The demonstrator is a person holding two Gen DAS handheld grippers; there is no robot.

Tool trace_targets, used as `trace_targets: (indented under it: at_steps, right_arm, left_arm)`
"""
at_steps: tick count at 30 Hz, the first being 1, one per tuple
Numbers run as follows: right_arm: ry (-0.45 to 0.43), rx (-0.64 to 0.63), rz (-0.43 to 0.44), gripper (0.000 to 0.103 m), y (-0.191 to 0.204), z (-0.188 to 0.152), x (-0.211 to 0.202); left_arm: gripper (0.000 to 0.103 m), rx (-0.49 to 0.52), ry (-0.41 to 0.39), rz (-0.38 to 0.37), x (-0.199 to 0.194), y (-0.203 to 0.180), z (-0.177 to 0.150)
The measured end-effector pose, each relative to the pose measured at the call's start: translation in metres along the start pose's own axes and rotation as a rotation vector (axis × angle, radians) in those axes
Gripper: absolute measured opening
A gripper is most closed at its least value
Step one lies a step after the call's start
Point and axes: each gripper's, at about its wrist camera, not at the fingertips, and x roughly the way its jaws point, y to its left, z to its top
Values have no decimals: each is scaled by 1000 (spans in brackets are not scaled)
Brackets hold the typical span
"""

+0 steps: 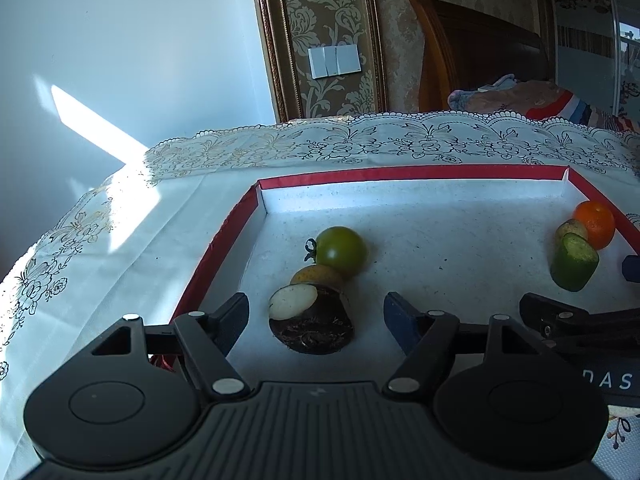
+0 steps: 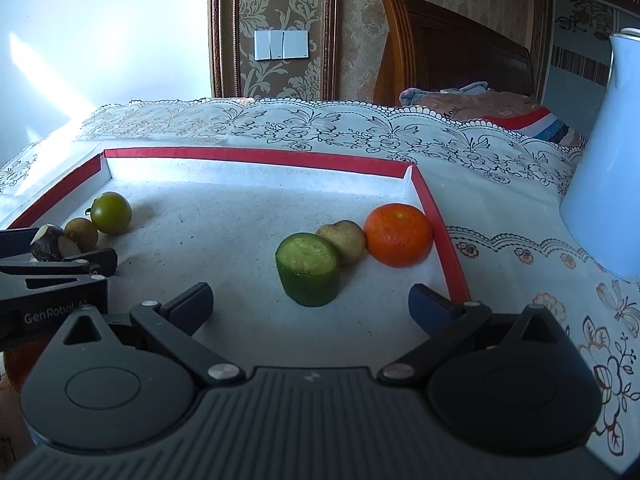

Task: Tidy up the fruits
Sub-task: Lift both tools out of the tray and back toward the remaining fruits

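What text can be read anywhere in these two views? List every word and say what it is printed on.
"GenRobot AI", last letters unclear: on the side of the left gripper, seen from the right wrist view.
"DAS", cut off by the frame edge: on the side of the right gripper, seen from the left wrist view.
"Mosi", or similar, too small to be sure: on the folded bedding.
Nothing else is readable.

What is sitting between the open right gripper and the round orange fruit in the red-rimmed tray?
The cut green cucumber chunk stands directly ahead of the right gripper, with a small tan fruit behind it. The round orange fruit lies behind and to their right, by the red-rimmed tray wall.
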Motion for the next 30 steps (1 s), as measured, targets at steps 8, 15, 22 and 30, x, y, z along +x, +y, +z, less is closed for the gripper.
trace_targets:
  at_steps: [8,15,22,30]
  right_arm:
    - [-17,-2,-1,103,-1,-2,-6]
    - [-24,-1,-11,103,-2,-3,-7]
    - [-26,-2,-15,103,-2,-4,-9]
    - [-39,8,-2,103,-5,-5,-13]
  left_arm:
    - [74,10,-17,-4,-6,0,-1]
    - [74,16,-37,0,-12,-1,-3]
    - [75,10,-42,-1,-16,1,-4]
    - [75,-2,-44,-11,-19,3,-4]
